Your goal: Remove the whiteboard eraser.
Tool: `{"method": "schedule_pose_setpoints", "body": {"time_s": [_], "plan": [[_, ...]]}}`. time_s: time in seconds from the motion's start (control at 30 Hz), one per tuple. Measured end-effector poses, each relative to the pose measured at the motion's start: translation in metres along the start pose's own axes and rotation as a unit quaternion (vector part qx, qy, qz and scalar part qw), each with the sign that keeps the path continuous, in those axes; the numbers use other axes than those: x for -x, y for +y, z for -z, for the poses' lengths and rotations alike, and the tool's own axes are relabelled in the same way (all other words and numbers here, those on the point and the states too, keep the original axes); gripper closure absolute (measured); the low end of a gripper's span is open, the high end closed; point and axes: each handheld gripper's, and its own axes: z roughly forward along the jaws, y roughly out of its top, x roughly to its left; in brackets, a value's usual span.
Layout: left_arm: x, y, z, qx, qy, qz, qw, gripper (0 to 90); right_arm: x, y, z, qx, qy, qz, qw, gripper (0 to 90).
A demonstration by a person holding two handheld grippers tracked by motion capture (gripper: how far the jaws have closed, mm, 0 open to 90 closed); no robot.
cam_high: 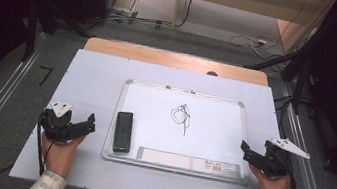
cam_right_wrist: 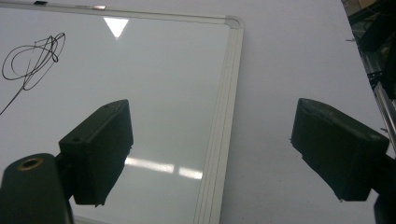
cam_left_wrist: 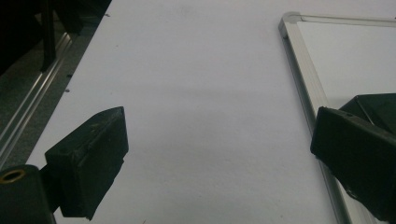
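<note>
Whiteboard, one, bears one scribble and one eraser; left gripper and right gripper both gape, grasping nothing.

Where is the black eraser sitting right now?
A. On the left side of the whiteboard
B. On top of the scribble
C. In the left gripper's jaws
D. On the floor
A: the black eraser lies flat on the left side of the whiteboard, apart from the scribble, while the left gripper is open with nothing in it.

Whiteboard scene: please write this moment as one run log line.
left tongs: open, empty | right tongs: open, empty | eraser: on whiteboard, left edge | scribble: unerased
</note>
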Motion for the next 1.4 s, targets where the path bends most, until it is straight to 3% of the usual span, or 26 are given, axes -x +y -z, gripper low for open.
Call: {"method": "schedule_pose_setpoints", "body": {"time_s": [0.57, 1.4], "plan": [[0.016, 0.002, -0.005, -0.009, 0.0, -0.02, 0.9998, 5.9, -0.001, 0.0, 0.0, 0.0, 0.001, 0.002, 1.0, 11.4], [0.055, 0.005, -0.018, -0.022, -0.047, -0.03, 0.9982, 6.4, -0.001, -0.001, -0.001, -0.004, 0.002, -0.001, 1.0, 11.6]]}}
